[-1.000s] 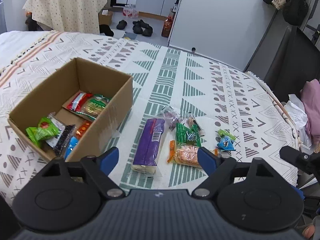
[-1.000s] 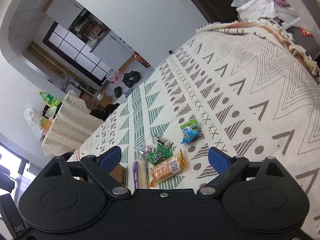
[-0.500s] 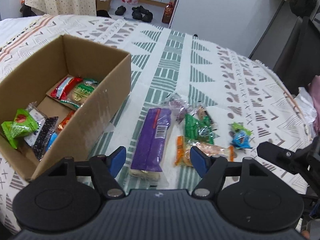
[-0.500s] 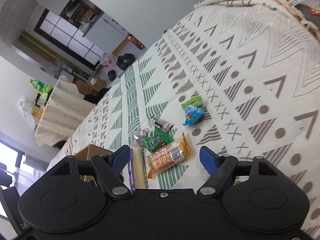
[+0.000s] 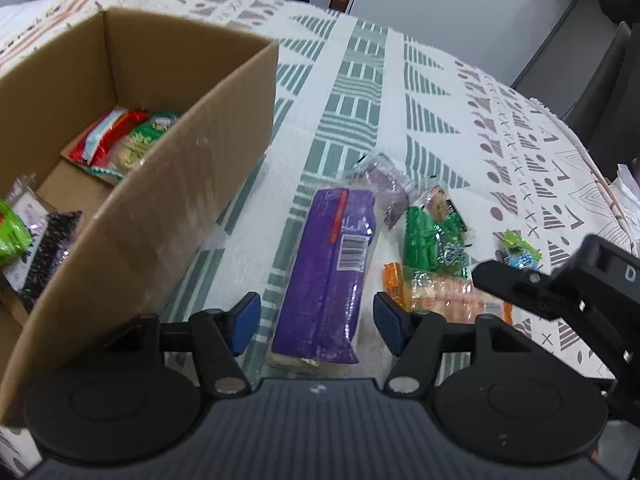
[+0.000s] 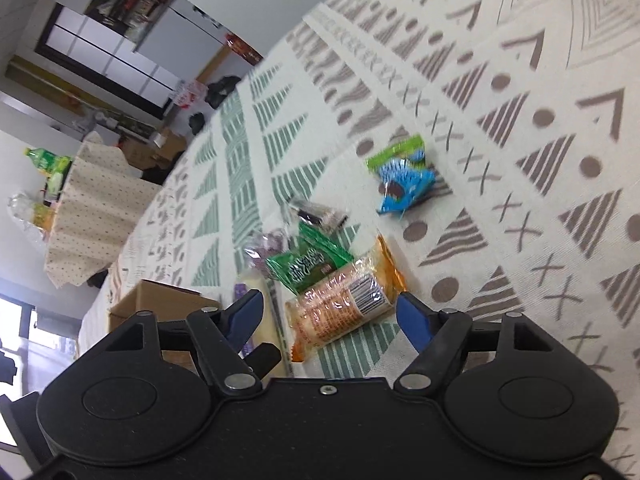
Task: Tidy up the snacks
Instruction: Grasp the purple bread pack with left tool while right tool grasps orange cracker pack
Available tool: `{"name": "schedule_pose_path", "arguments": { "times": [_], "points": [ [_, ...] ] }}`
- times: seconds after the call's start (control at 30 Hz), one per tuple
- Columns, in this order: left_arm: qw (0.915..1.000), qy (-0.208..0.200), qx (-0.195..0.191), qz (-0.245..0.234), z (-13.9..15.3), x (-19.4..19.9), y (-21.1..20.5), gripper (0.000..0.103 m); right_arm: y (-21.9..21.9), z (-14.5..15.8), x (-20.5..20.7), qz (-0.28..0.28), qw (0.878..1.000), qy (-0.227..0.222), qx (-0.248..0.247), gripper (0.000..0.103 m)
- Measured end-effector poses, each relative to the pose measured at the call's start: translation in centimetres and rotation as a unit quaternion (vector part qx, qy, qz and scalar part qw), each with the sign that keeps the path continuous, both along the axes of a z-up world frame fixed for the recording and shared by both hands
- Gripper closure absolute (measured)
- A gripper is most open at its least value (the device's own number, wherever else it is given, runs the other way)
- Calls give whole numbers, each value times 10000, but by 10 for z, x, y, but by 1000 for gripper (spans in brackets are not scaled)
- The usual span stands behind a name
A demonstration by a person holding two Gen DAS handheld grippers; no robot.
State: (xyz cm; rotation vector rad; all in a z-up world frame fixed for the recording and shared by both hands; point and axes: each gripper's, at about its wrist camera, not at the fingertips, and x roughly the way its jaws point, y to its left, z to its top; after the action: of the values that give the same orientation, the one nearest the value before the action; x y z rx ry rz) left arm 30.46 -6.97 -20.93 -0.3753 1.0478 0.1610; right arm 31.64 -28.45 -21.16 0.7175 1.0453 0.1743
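A glossy purple packet (image 5: 332,268), long and slab-shaped with a white barcode label, lay flat on the woven, geometric-patterned cloth (image 5: 360,92) of the bench, just right of a plain corrugated cardboard box (image 5: 168,216). Its long axis ran away from the left camera, near end toward the left claw (image 5: 316,320). That claw's blue-padded jaws had just been closing and straddled the packet's near end, released, with gaps on both sides.

Beside it lay a crinkly clear roll of orange biscuits (image 6: 344,300), roughly cylindrical, its long axis slanting up to the right in the right wrist view. The right claw (image 6: 328,312) stood apart around it, released, jaws just narrowed, pads not touching. A shiny green packet (image 6: 308,264) overlapped the roll's far side; a small blue-and-green sachet (image 6: 404,180) sat farther off. Foil wrappers (image 5: 120,140) filled the box.
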Motion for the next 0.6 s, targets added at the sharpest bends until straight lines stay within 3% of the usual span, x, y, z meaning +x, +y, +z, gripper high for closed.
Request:
{"name": "schedule_pose_path", "arguments": {
  "times": [0.33, 0.5, 0.53, 0.6],
  "points": [
    [9999, 29, -135, 80, -4, 4, 8, 65, 16, -16, 18, -161, 9997, 117, -127, 29],
    [9999, 35, -137, 66, -3, 3, 10, 69, 25, -17, 26, -214, 9992, 52, -326, 30],
    [9999, 15, -125, 73, -3, 2, 9, 70, 28, -17, 27, -207, 9988, 28, -447, 34],
    [9999, 15, -102, 61, -2, 1, 8, 70, 32, -18, 29, -143, 9973, -13, -717, 61]
  ]
}}
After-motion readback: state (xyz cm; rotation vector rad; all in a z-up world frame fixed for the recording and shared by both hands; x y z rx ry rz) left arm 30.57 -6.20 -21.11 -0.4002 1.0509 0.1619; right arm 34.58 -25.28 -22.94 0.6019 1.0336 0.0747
